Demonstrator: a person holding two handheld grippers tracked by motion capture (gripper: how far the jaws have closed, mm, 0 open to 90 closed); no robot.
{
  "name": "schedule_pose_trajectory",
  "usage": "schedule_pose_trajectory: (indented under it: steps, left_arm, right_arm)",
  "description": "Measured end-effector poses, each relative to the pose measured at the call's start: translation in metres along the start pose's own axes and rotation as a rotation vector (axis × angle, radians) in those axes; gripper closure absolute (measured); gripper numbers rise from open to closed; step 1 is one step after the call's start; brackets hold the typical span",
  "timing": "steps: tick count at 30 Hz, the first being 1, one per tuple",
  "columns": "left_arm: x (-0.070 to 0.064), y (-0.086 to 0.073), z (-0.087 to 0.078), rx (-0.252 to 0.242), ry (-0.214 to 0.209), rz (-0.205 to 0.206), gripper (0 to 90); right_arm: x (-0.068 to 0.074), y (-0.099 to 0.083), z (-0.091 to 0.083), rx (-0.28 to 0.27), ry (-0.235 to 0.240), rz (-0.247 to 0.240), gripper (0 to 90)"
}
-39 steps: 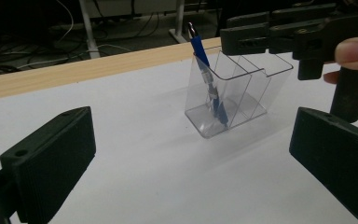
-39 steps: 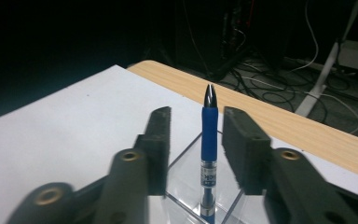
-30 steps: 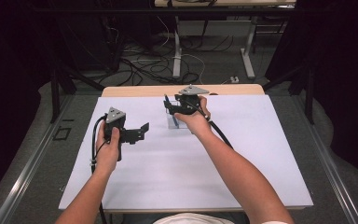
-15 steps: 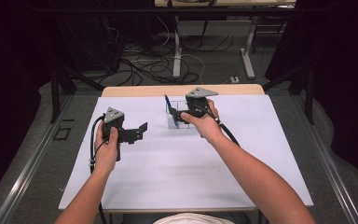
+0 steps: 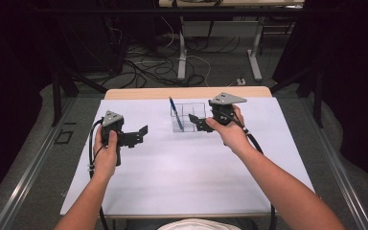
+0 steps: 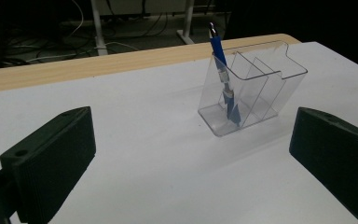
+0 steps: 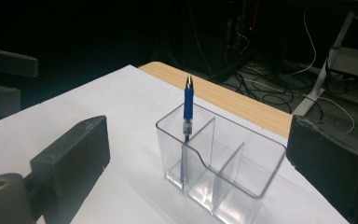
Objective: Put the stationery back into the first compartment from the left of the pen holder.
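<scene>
A clear plastic holder [image 5: 191, 114] with three compartments stands at the back middle of the white table top [image 5: 182, 177]. A blue pen [image 5: 174, 109] leans upright in its left end compartment. My right gripper [image 5: 197, 123] is open just right of the holder, with nothing in its jaws. In the right gripper view the holder [image 7: 242, 172] and pen [image 7: 188, 105] sit between the spread jaws of the right gripper [image 7: 198, 144]. My left gripper [image 5: 141, 135] is open and empty to the holder's left. It looks across at the holder [image 6: 261, 86] and pen [image 6: 220, 56].
A strip of bare wood [image 5: 187, 92] runs along the table's far edge. Behind it are cables [image 5: 143, 67] and desk legs [image 5: 182, 52] on the floor. Dark surroundings flank both sides. The left gripper [image 7: 2, 79] shows at the left edge of the right gripper view.
My right gripper has drawn back to the right from above the holder. The blue pen now stands free in the holder. The left gripper has barely moved.
</scene>
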State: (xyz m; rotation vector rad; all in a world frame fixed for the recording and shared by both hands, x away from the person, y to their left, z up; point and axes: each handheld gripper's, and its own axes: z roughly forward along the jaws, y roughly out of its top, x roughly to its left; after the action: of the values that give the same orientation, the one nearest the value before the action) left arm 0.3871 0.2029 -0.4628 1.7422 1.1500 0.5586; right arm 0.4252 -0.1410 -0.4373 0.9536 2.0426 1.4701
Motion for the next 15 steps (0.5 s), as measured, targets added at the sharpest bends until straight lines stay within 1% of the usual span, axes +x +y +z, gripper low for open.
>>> schedule_pose_trajectory:
  steps: [1, 2, 3, 7, 11, 12, 14, 15]
  left_arm:
    - [0.0, 0.0, 0.0, -0.003, 0.001, -0.008, 0.3]
    - [0.001, 0.0, -0.001, -0.002, 0.002, -0.004, 0.3]
    - [0.001, -0.001, -0.002, -0.003, 0.001, -0.011, 0.3]
    - [0.003, -0.003, -0.005, 0.0, 0.005, -0.014, 0.3]
    - [0.005, -0.005, -0.009, -0.005, 0.009, -0.022, 0.3]
    - [0.005, -0.005, -0.01, -0.005, 0.011, -0.021, 0.3]
    - [0.006, -0.006, -0.012, -0.008, 0.012, -0.023, 0.3]
    - [0.006, -0.006, -0.014, -0.009, 0.014, -0.016, 0.3]
  right_arm:
    - [-0.002, -0.001, -0.004, 0.005, 0.003, -0.002, 5.6]
    - [-0.003, -0.003, -0.008, -0.011, 0.005, 0.004, 5.3]
    - [-0.005, -0.004, -0.012, -0.015, 0.004, 0.008, 5.1]
    - [-0.011, -0.01, -0.029, -0.016, 0.005, 0.001, 5.1]
    - [-0.019, -0.018, -0.048, -0.032, -0.023, 0.028, 4.0]
    - [-0.021, -0.02, -0.053, -0.028, -0.031, 0.033, 3.8]
    - [-0.025, -0.025, -0.062, -0.032, -0.048, 0.036, 3.0]
    - [-0.027, -0.029, -0.066, -0.03, -0.054, 0.039, 2.7]
